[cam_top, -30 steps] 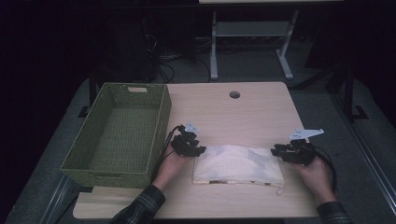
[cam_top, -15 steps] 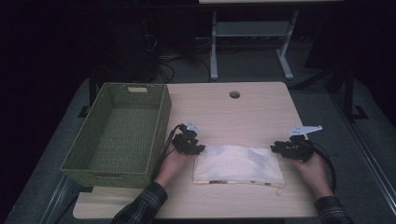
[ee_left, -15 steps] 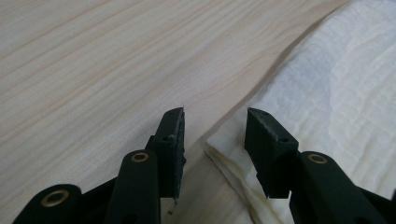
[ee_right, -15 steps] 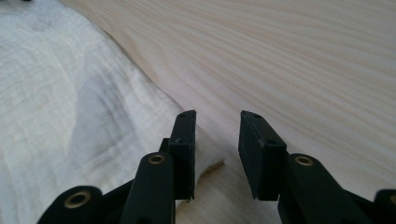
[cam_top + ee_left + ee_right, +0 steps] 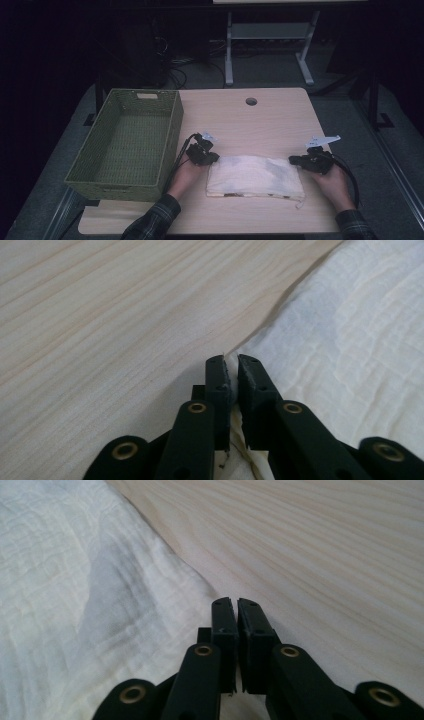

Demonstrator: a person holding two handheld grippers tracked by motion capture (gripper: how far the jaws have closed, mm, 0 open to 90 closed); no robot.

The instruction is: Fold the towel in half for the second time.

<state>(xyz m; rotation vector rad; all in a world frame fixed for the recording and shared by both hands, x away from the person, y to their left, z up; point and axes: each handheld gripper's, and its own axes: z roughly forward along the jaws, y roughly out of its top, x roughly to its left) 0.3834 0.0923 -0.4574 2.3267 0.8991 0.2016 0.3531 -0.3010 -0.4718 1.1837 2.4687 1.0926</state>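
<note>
- High view showed the folded white cloth [image 5: 255,176] lying flat on the near half of the table [image 5: 280,120], its long axis running left to right between my two hands.
- My left gripper [image 5: 203,154] sat at the cloth's far left corner, my right gripper [image 5: 311,162] at its far right corner; each hand was equally close to its own end.
- Left gripper view had the jaws just closing, almost together, with the cloth's corner edge [image 5: 330,340] caught between them, as far as I could judge; cloth spread off to the right of the jaws.
- Right gripper view had those jaws just closing too, nearly touching, pinched on the cloth's edge [image 5: 100,605], cloth spreading to their left.
- I judged the coming move turned on both corners lifting together along that long axis, otherwise the cloth would sag or twist.
- Beyond my left hand stood the empty green basket [image 5: 172,125], just beside the cloth's left end.
</note>
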